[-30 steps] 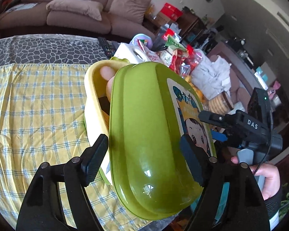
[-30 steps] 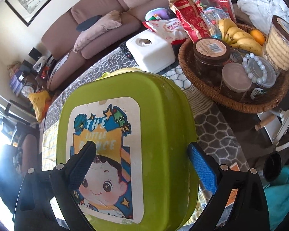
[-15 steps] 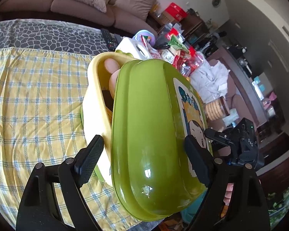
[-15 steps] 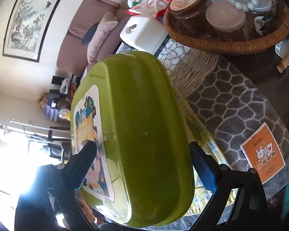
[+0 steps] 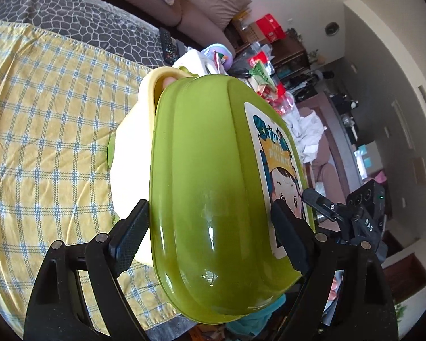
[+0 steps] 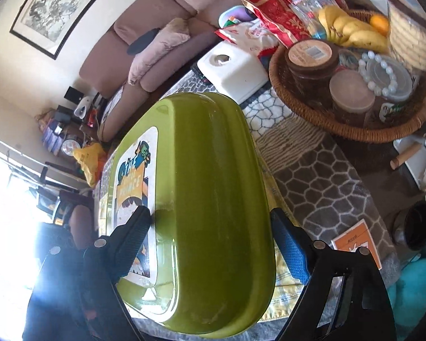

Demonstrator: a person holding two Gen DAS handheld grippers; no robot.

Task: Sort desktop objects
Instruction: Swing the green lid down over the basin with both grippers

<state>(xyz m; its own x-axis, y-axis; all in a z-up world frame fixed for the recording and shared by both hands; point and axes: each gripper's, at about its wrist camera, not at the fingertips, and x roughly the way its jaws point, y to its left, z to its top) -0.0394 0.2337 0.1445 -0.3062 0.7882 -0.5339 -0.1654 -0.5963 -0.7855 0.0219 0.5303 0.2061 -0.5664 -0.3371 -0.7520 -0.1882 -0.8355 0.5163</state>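
A green lid point(image 5: 213, 176) with a cartoon sticker point(image 5: 278, 164) on its top is held on edge above the table, tilted against a pale yellow box point(image 5: 133, 153) that sits just behind it on the yellow checked cloth point(image 5: 42, 113). The lid is flanked by the left gripper point(image 5: 210, 233), whose two black fingers are spread wide on either side of its lower end; whether the pads actually press the plastic cannot be told with certainty from this view, though they appear to lie against it. In the right wrist view the same lid point(image 6: 207, 187) is seen between the fingers of the right gripper point(image 6: 210, 241), one pad set on the sticker point(image 6: 133, 179) and the blue-faced one at the lid's opposite side, so the jaws are likewise wide and seemingly closed upon it. Something pinkish is glimpsed inside the box's upper rim. Beyond the lid, a white container point(image 6: 233, 68) is placed on the grey patterned mat point(image 6: 321, 182), and a wicker basket point(image 6: 326, 113) is filled with jars, a bead bracelet point(image 6: 380, 71) and bananas point(image 6: 352, 31). An orange card point(image 6: 357, 241) lies on the mat near the right gripper. A sofa point(image 6: 156, 28) is seen behind the table.
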